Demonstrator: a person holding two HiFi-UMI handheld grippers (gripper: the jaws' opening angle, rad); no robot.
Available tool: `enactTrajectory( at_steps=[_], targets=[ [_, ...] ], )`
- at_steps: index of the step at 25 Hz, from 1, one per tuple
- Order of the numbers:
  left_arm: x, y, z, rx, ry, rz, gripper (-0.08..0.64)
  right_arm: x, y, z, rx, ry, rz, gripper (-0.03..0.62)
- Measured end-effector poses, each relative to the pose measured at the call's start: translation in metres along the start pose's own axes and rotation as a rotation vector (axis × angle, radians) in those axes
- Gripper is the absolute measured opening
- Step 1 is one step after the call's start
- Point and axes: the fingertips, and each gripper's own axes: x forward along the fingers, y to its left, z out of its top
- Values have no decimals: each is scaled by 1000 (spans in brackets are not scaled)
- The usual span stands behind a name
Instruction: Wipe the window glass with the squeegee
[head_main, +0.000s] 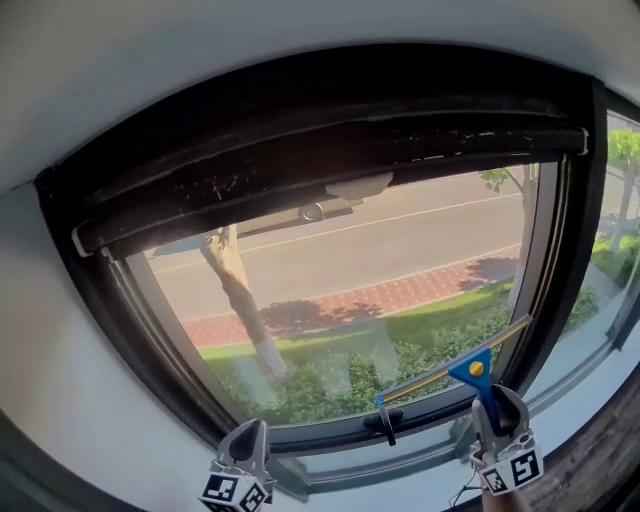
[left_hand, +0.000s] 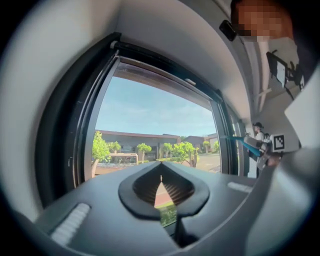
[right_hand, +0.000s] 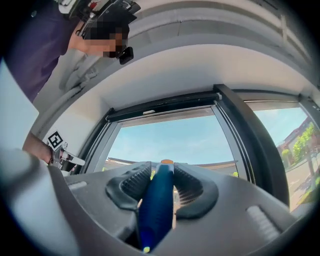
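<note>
My right gripper (head_main: 497, 402) is closed on the dark blue plastic handle of the squeegee (head_main: 470, 368). In the right gripper view the handle (right_hand: 157, 205) lies lengthwise between the two ribbed black pads (right_hand: 136, 184), and the jaws of this gripper (right_hand: 162, 175) press on it from both sides. An orange round piece shows at the top end of the handle.

From the head view, the squeegee is at the lower right corner of the large window glass (head_main: 350, 270). Its long yellowish blade (head_main: 455, 366) runs slanted across the pane, with the right end higher than the left end. I cannot tell if the blade really touches the glass. Just below its left end there is a small black window handle (head_main: 384, 420) on the dark frame (head_main: 62, 205).

My left gripper (head_main: 250, 432) is low at the bottom edge, to the left, well apart from the squeegee. In the left gripper view its jaws (left_hand: 160, 165) are brought together: the tips meet, and only a narrow wedge of daylight stays between the pads. Nothing is held there. The same view shows the glass (left_hand: 150, 115) ahead and the squeegee (left_hand: 248, 145) far at the right.

Through the pane I see a pale tree trunk (head_main: 238, 295), a red brick path (head_main: 385, 298) and green bushes (head_main: 400, 365).
</note>
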Motion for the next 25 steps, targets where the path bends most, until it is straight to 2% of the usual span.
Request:
enactTrajectory(
  at_steps=[3, 8, 16, 21, 25],
  targets=[
    [14, 13, 2, -17, -1, -40, -11, 10, 12, 9, -13, -26, -53, 143],
    [31, 11, 17, -40, -36, -98, -11, 21, 13, 36, -29, -56, -126, 143],
    [54, -1, 47, -52, -87, -172, -11, 53, 7, 91, -96, -154, -100, 144],
    [56, 0, 71, -61, -100, -167, -11, 72, -9, 96, -61, -184, -92, 144],
    [59, -8, 75, -65, -71, -187, -11, 84, -22, 99, -67, -203, -66, 144]
  ],
)
